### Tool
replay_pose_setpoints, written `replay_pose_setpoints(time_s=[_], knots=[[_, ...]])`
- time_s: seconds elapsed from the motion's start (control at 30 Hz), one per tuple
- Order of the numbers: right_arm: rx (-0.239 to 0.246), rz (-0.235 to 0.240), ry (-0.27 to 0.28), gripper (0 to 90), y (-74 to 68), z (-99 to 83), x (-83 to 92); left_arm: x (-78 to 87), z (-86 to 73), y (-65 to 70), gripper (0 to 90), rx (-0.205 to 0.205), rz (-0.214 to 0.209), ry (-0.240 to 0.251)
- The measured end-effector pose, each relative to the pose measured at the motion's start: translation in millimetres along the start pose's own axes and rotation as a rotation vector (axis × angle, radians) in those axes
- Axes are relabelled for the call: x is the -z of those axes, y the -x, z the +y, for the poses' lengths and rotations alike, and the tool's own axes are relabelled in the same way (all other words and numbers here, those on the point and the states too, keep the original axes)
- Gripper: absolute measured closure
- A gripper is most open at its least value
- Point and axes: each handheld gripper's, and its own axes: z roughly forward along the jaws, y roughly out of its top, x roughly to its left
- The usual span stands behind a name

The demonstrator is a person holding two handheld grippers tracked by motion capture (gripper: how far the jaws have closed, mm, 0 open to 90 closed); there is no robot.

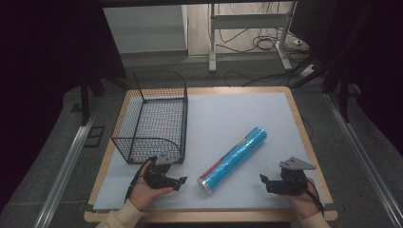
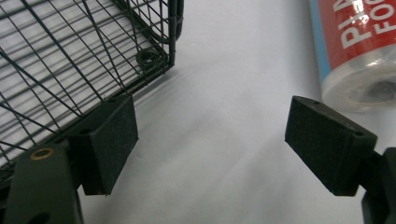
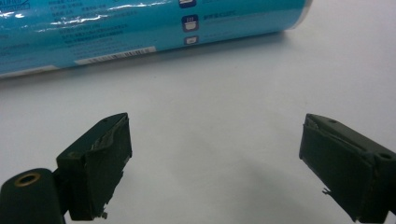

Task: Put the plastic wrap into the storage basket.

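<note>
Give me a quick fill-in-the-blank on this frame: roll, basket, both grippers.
1. The blue roll lies on the table, ____ the left gripper and the right gripper.
2. The wire basket holds ____.
3. Both grippers' jaws stand ____.
4. The basket sits nearest the ____ gripper.

Missing words: between; nothing; open; left

Roll [image 2: 355, 46] cropped by top and right edges in left gripper view, label lettering cut mid-word. Right gripper view: roll [image 3: 140, 32] runs off top and left edges, small print too fine to read. Wire basket [image 2: 70, 60] cropped top and left.
</note>
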Motion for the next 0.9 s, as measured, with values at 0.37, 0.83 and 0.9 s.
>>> replay_pose_setpoints(time_s=[0.37, 0.83, 0.9], knots=[[-0.026, 0.027, 0.049, 12.7, 0.6, -0.8, 10.1, 5.7, 4.7, 7.9, 17.2, -0.024, 0.019, -0.008], [0.027, 0.003, 0.025, 13.4, -2.4, -6.7, 12.5, 10.4, 13.1, 8.7, 19.3, -0.012, -0.006, 0.003], [0.024, 0.001, 0.025, 13.4, -2.1, -6.8, 13.0, 10.8, 13.1, 10.0, 19.3, -0.014, -0.008, 0.002]])
